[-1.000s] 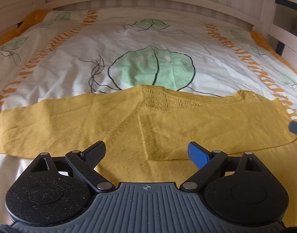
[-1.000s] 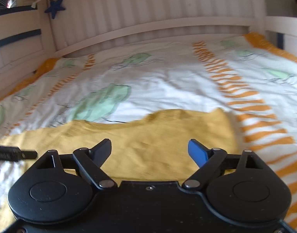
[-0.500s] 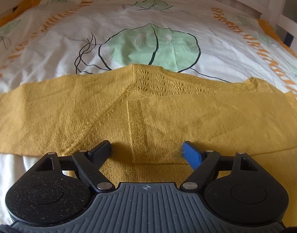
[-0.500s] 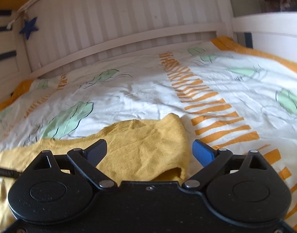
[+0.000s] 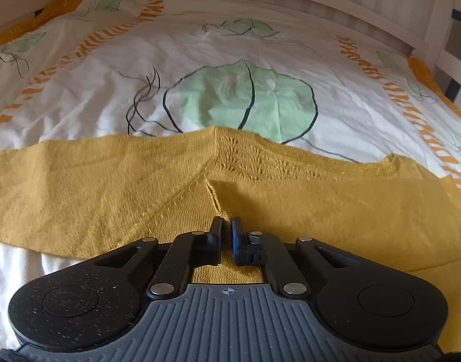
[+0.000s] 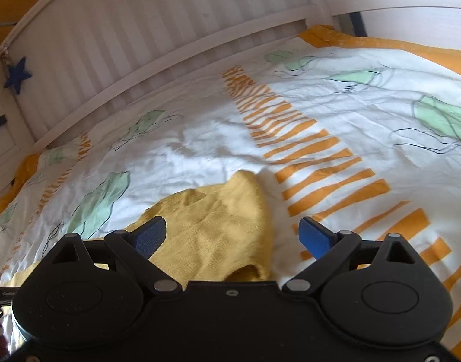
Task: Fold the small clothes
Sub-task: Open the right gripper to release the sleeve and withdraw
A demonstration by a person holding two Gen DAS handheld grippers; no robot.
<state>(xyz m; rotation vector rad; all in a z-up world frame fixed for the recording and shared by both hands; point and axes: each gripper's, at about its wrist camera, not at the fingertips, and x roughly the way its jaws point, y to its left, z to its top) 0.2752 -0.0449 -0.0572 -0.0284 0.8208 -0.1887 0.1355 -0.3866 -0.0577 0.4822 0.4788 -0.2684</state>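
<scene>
bedspread (image 5: 260,45): white, leaf print | headboard (image 6: 140,30): slatted | star (image 6: 17,74): blue

Yellow sweater (image 5: 109,187) ran off the left wrist view's left and right edges, its near hem hidden behind the left gripper (image 5: 226,230), right-wrist sleeve end (image 6: 218,229) partly covered by the right gripper (image 6: 233,236).

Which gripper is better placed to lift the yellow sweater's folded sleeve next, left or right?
Left. The left gripper is shut on the yellow knit sweater at the sleeve's edge; the right gripper stands open over the sleeve's other end.

Bed (image 5: 290,48) — yellow knit garment (image 5: 94,187) lies on it.
</scene>
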